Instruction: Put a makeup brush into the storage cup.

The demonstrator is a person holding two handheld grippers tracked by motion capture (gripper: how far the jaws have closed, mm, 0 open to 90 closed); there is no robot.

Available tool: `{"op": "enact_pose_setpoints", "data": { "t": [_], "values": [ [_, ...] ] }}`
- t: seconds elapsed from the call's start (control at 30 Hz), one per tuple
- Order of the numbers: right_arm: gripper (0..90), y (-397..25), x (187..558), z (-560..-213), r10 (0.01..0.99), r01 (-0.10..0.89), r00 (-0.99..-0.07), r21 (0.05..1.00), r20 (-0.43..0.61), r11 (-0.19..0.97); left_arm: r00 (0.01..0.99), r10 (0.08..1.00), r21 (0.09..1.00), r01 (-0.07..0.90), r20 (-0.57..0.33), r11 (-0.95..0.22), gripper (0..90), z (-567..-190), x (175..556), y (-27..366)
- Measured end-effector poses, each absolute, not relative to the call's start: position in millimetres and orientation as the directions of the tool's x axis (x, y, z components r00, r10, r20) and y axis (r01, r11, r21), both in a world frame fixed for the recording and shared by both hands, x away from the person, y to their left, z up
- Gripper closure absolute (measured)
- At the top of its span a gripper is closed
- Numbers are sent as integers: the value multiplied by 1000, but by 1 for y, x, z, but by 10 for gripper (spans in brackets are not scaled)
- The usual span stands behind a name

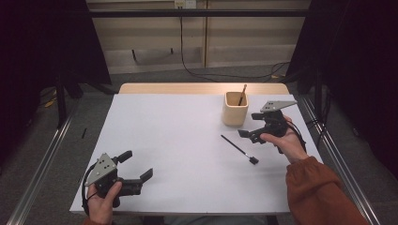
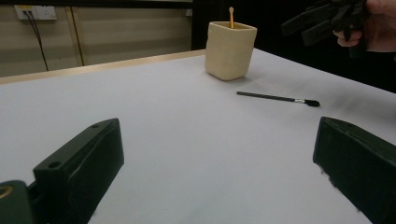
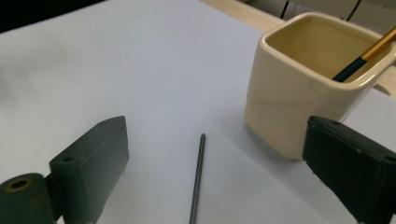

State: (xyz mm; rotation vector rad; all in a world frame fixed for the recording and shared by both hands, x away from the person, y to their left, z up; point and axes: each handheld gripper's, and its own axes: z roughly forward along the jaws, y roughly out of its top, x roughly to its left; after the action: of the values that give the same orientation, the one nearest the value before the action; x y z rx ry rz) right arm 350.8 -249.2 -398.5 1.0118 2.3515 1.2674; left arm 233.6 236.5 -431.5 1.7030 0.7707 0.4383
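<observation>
A cream square cup (image 1: 234, 110) stands at the table's far right, and a gold-and-black brush (image 1: 242, 94) leans inside it. A thin black brush (image 1: 239, 149) lies flat on the white table (image 1: 173, 140), just in front of the cup. My right gripper (image 1: 250, 125) hovers open beside the cup and above the lying brush's far end. In the right gripper view the cup (image 3: 289, 88) is ahead on the right and the brush handle (image 3: 198, 177) runs between the jaws. My left gripper (image 1: 136, 165) is open at the near left corner, holding nothing. From it I see the cup (image 2: 230, 49) and the brush (image 2: 278, 98).
A bare wooden strip (image 1: 202, 88) borders the table's far edge. Metal rails (image 1: 338, 159) run down both sides, with dark curtains beyond. Cables (image 1: 206, 72) trail on the floor behind. The person's orange sleeve (image 1: 319, 192) comes in at the lower right.
</observation>
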Motion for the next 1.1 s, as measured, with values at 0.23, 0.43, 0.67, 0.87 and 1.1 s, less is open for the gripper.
{"op": "enact_pose_setpoints", "data": {
  "t": [0.23,0.43,0.67,0.87,1.1],
  "values": [
    [96,-239,362,-399,685,556,-719,689,119,465,714,692,956,267,-111,-122,18,-432,233,236],
    [123,-230,370,-403,645,631,-740,529,190,568,715,690,956,267,-109,-125,18,-432,234,236],
    [151,-225,376,-415,619,654,-750,399,234,643,714,692,955,266,-106,-129,18,-432,234,237],
    [164,-218,378,-424,613,649,-760,299,216,699,720,687,954,266,-99,-141,18,-432,234,235],
    [170,-211,382,-432,600,634,-773,211,205,744,724,683,953,266,-99,-143,18,-432,234,235]
  ]
}}
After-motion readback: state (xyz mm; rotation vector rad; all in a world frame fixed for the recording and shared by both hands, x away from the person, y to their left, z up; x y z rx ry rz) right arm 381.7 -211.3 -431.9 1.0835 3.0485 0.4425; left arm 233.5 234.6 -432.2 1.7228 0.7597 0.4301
